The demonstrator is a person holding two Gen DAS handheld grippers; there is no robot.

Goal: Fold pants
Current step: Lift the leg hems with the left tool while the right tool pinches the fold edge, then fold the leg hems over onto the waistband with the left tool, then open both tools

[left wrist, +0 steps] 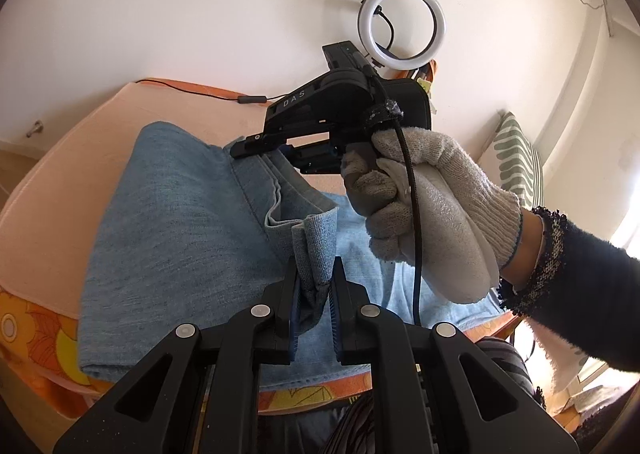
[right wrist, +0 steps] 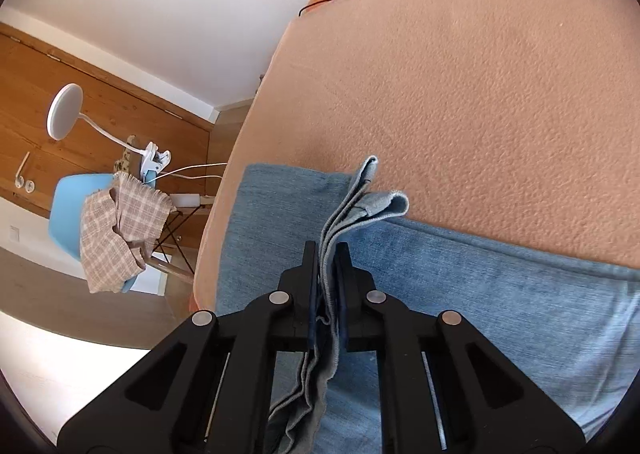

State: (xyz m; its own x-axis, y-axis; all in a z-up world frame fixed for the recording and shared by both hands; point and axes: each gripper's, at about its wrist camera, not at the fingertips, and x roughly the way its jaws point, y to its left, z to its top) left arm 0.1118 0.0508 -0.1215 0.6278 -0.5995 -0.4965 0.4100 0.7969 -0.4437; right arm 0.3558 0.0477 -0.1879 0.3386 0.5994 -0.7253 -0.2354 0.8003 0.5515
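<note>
1. The peach-covered table (right wrist: pixel 460 86) carries the whole job; I keep the pants (left wrist: pixel 168 214) spread flat on it so the lower layer stays smooth while an edge is carried over.
2. The pants are light blue denim, already doubled, lying toward my near edge.
3. My right gripper (right wrist: pixel 327 254) is pinched on a bunched hem of several layers, held up off the cloth so it won't drag.
4. My left gripper (left wrist: pixel 314 274) is pressed onto another corner of that edge; I judge that both pinches keep it level for the next fold.
5. The ring light (left wrist: pixel 401 21) sits behind.
</note>
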